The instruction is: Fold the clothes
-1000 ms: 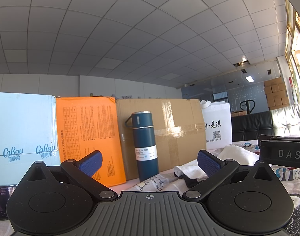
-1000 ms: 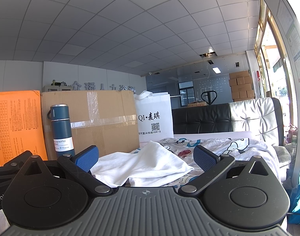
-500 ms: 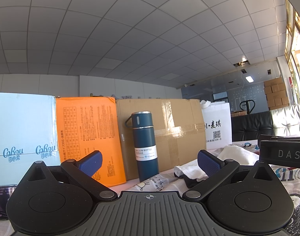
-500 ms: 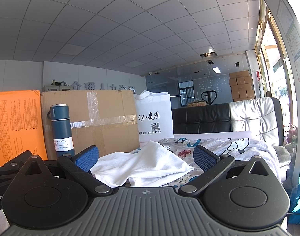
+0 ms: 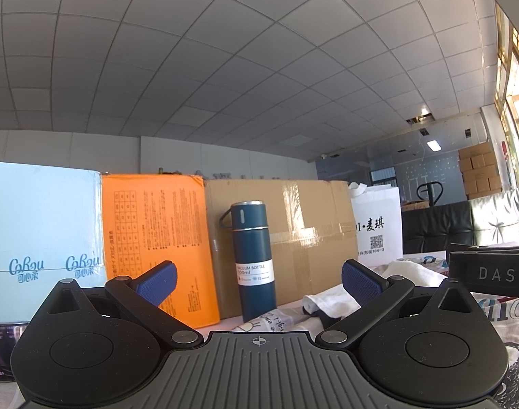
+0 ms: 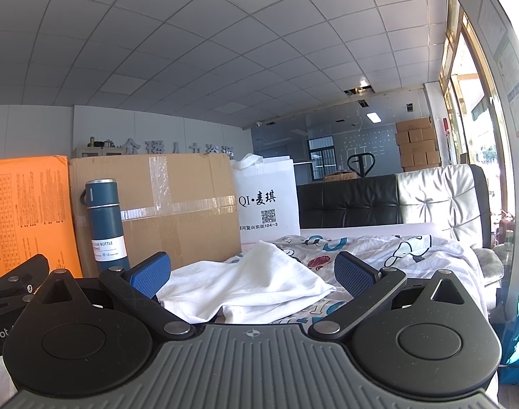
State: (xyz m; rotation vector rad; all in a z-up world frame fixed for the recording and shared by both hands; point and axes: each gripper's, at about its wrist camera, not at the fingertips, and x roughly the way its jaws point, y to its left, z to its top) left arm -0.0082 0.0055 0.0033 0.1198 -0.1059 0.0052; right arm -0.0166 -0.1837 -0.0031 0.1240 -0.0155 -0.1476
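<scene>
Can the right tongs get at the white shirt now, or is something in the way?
Probably yes. The right tongs are open and the white shirt lies right ahead between the fingers, on the printed sheet. Nothing stands between them; the bottle is off to the side.

A dark blue cylindrical vacuum bottle (image 5: 253, 259) stood upright before a taped brown cardboard box (image 5: 314, 235), flanked by an orange printed carton (image 5: 157, 231) and a white paper bag (image 5: 377, 228).

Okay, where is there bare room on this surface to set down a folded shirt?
The patterned sheet right of the white garment, toward the tufted chair, looks bare. The back-left is crowded: blue bottle, cardboard box, white bag.
</scene>
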